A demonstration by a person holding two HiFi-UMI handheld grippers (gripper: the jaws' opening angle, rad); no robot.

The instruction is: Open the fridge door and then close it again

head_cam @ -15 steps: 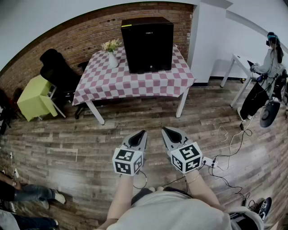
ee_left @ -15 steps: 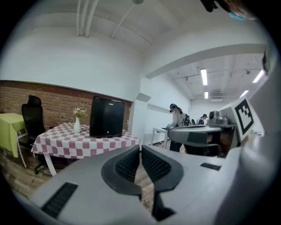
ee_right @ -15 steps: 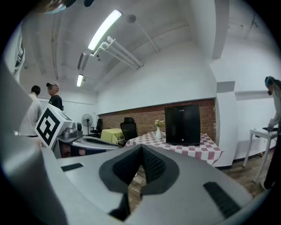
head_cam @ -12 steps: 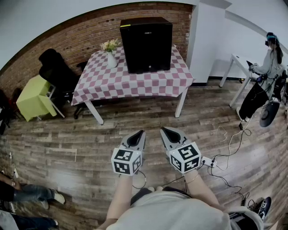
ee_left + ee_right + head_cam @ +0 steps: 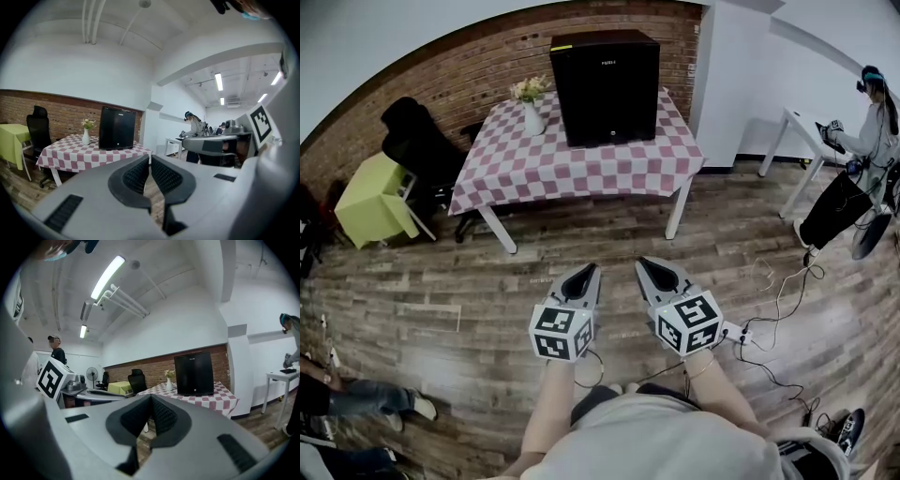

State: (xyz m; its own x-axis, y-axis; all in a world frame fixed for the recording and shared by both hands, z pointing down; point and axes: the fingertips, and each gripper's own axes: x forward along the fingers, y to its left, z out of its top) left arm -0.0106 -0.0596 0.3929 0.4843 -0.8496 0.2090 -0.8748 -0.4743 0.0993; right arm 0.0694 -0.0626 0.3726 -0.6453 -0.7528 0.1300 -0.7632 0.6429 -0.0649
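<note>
Open floor [image 5: 581, 239] before table [image 5: 581, 173], vase [image 5: 534, 122] beside fridge [image 5: 605, 89]

Bright, even light from ceiling tubes [image 5: 108, 276]; soft shadows on the floor [image 5: 487, 281]. Strong fisheye bending, dark corners; foreground seems slightly blurred.

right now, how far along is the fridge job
Nothing looks done: the fridge sits on the checked table with its door closed. In hand: nothing, the left gripper and right gripper are both shut and empty, out over the floor short of the table. Left: approach, open the door, close it again.
</note>
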